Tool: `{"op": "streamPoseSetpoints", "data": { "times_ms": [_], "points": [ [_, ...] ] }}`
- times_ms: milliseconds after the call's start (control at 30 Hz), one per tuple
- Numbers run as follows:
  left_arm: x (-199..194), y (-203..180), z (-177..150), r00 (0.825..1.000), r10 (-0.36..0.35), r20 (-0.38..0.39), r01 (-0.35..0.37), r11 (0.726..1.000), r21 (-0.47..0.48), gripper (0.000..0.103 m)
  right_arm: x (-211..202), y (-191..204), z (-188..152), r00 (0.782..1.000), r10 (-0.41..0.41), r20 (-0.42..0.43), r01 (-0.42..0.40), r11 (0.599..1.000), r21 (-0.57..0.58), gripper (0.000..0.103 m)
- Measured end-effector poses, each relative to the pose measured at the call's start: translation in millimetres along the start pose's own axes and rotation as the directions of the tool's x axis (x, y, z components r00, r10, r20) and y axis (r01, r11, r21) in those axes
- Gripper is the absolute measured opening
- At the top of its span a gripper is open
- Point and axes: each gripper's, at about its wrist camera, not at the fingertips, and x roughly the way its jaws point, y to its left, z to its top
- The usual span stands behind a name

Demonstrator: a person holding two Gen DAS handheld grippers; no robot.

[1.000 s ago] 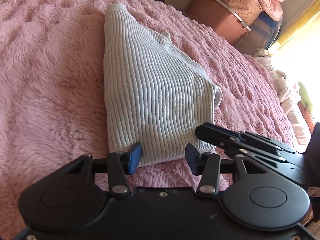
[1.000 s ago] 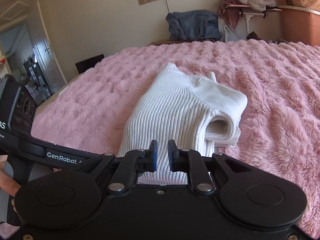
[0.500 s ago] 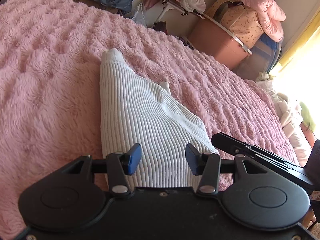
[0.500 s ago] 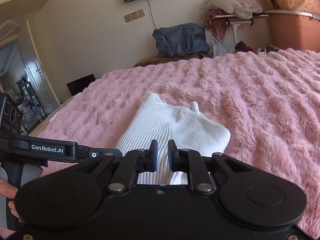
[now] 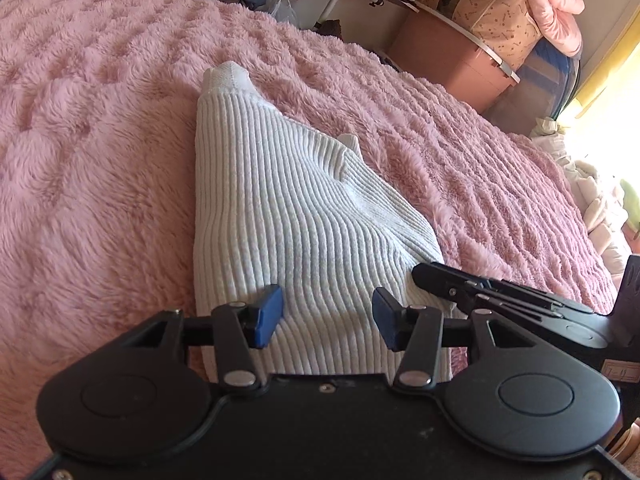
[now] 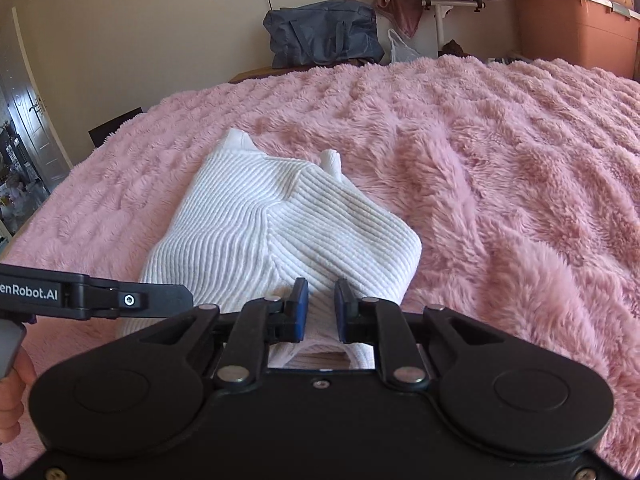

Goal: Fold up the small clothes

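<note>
Two grippers hang over one folded white ribbed sweater [image 5: 288,216] that lies on a fluffy pink blanket [image 5: 88,168]. In the left wrist view the sweater fills the centre of the frame, running from a narrow cuffed end at upper centre down to a broad folded edge at the bottom, where it passes under the left gripper [image 5: 327,318]. That gripper's blue pads [image 5: 269,315] stand well apart and are opening further; knit shows in the gap between them, but the pads do not press on it. At the lower right of this frame the black fingers of the right gripper [image 5: 430,276] reach in just beside the sweater's right corner.

In the right wrist view the sweater lies in the centre and lower centre, its near edge just beyond the right gripper [image 6: 320,312]. Those pads stand nearly together with only a narrow slot between them, and nothing is pinched in it. The left gripper's arm [image 6: 92,300] crosses the left edge of this frame, beside the sweater's lower left corner.
</note>
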Motion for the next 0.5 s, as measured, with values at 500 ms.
{"op": "streamPoseSetpoints", "data": {
  "times_ms": [500],
  "points": [
    [-3, 13, 4, 0.998, -0.064, -0.004, 0.063, 0.997, -0.042, 0.057, 81, 13, 105, 0.994, 0.092, -0.052, -0.103, 0.953, -0.284, 0.03]
  ]
}}
